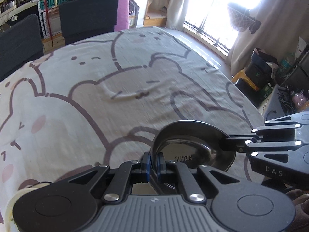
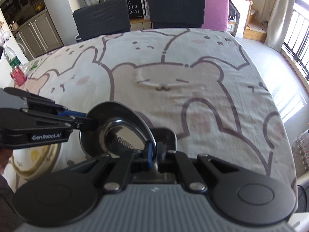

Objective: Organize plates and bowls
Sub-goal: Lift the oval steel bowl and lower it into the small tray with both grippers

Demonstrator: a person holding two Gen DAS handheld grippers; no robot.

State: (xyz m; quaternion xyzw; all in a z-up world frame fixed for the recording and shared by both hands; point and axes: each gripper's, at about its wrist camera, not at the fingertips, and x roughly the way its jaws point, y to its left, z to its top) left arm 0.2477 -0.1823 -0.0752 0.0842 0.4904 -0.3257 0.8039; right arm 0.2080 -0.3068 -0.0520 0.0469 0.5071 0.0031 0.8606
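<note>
Steel plate carried by both claws above the bench

Left claw (image 1: pixel 153 161) and right claw (image 2: pixel 155 150) each clamp the rim of one steel plate (image 1: pixel 185 135) from opposite sides — plate between them, tilted, clear of the bear-print cloth (image 2: pixel 173 73); both hands equally near, and a pale bowl (image 2: pixel 32 160) sits below left.

left gripper (image 1: pixel 153 161): black linkage, silver rivets, blue pads, ribbed grey base | right gripper (image 2: pixel 155 150): looked alike, lettering possibly "DAS"

Steel plate (image 1: pixel 191 145) above the tablecloth (image 1: pixel 96 89), chairs (image 2: pixel 176 9) behind.
</note>
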